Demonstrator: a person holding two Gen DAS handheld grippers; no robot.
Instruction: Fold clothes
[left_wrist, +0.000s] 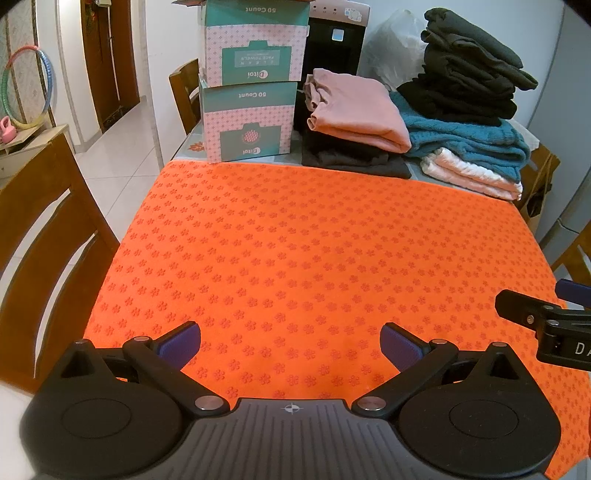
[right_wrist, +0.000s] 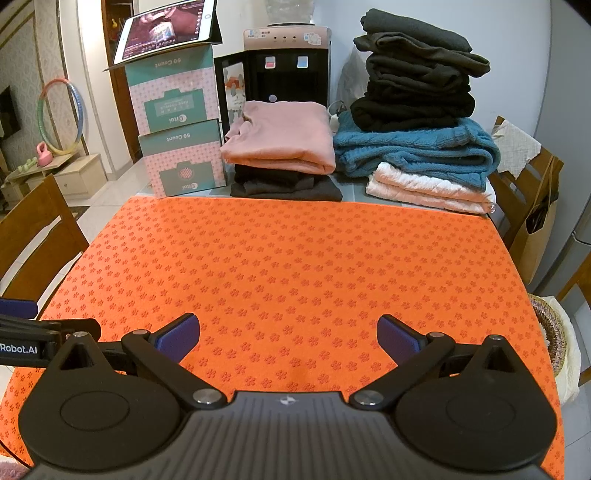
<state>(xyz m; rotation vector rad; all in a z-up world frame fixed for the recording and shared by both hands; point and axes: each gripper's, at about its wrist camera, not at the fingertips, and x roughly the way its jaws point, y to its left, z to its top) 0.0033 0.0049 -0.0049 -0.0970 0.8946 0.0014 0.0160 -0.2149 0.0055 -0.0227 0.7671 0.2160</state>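
sideways, folded pink garment (right_wrist: 280, 133) atop black clothes (right_wrist: 286, 184)

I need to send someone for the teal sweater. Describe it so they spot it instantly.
Start at the orange mat on the table and look past its far right corner, where the tallest clothes pile stands. The teal sweater sits in that pile, under the black stack and on the folded white knit. It is the only blue-green piece, chunky and cable-knit, unlike the smooth pink top to its left.

Even, bright indoor light, soft shadows, sharp focus; fisheye bends the edges, dark vignette in corners.
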